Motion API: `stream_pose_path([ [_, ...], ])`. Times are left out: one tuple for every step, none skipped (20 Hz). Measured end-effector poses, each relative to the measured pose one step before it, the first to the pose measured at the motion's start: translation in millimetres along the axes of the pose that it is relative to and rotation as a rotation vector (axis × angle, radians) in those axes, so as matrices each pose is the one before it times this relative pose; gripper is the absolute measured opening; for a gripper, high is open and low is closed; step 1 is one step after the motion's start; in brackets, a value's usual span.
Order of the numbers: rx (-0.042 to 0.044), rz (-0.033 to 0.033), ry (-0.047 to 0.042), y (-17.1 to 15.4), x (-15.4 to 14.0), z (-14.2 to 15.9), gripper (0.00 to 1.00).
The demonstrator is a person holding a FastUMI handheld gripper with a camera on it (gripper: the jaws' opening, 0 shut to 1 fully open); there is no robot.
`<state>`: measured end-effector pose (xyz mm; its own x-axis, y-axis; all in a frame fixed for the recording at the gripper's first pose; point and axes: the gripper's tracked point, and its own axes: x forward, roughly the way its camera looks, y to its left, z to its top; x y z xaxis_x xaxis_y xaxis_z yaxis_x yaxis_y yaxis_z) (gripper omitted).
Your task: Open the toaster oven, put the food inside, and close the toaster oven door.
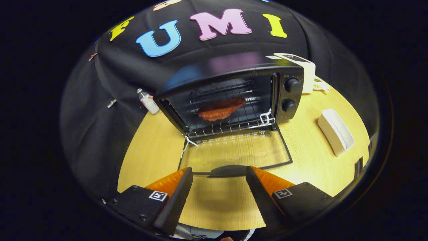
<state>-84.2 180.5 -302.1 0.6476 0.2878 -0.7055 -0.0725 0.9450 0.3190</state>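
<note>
A black toaster oven (234, 93) stands on the wooden table (157, 150) with its glass door (234, 150) folded flat down toward me. A reddish-brown piece of food (221, 109) lies on the wire rack (230, 125) inside the cavity. The door's dark handle (230, 171) sits just ahead of my fingertips, in line with the gap between them. My gripper (219, 174) is open, fingers wide apart, with nothing held between them. Two knobs (292, 85) are on the oven's right panel.
A small bottle (148, 101) stands left of the oven against the black cloth. A white appliance (301, 67) stands behind the oven's right side. A white oblong dish (336, 131) lies on the table to the right. Bare wood lies between my fingers.
</note>
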Motion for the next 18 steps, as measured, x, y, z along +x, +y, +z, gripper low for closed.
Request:
stream_pose_path([
  [-0.01088, -0.01707, 0.02963, -4.51, 3.38, -9.90, 0.98],
  [-0.01076, -0.01689, 0.02436, -4.87, 3.25, -9.60, 0.98],
  [-0.00916, -0.01136, 0.02246, -2.73, 5.80, -7.94, 0.98],
  [-0.00771, -0.01512, 0.02137, -3.72, 4.81, -8.61, 0.99],
  [-0.00216, -0.01673, 0.01942, -4.14, 5.83, -7.15, 0.99],
  [-0.00163, -0.01072, 0.01541, -2.01, 5.75, -4.68, 0.99],
  [-0.00213, -0.01215, 0.01161, -2.80, 4.59, -2.63, 0.99],
  [-0.00430, -0.01085, 0.00591, -1.77, 4.71, -1.40, 0.99],
  [-0.00717, -0.01006, 0.00261, -0.97, 4.72, -0.26, 0.99],
  [-0.00893, -0.00883, 0.00058, -0.16, 4.23, -0.49, 0.99],
  [-0.01349, -0.01137, 0.00632, -0.98, 4.56, -1.58, 0.99],
  [-0.01198, -0.01078, 0.01015, -1.32, 3.29, -3.72, 0.99],
  [-0.00893, -0.01256, -0.01233, 0.18, -0.81, 1.71, 0.99],
  [-0.00615, -0.00138, -0.00959, 0.19, 1.55, 2.42, 0.99],
  [-0.00730, -0.00926, 0.00337, -0.64, 2.79, -0.24, 0.99],
  [-0.00595, -0.01438, -0.01383, -3.23, 2.57, 6.43, 0.99],
  [0.00236, -0.00631, 0.00103, -1.83, 1.81, 0.93, 0.97],
  [0.01369, -0.00195, -0.00236, 0.24, 1.24, 2.30, 0.97],
])
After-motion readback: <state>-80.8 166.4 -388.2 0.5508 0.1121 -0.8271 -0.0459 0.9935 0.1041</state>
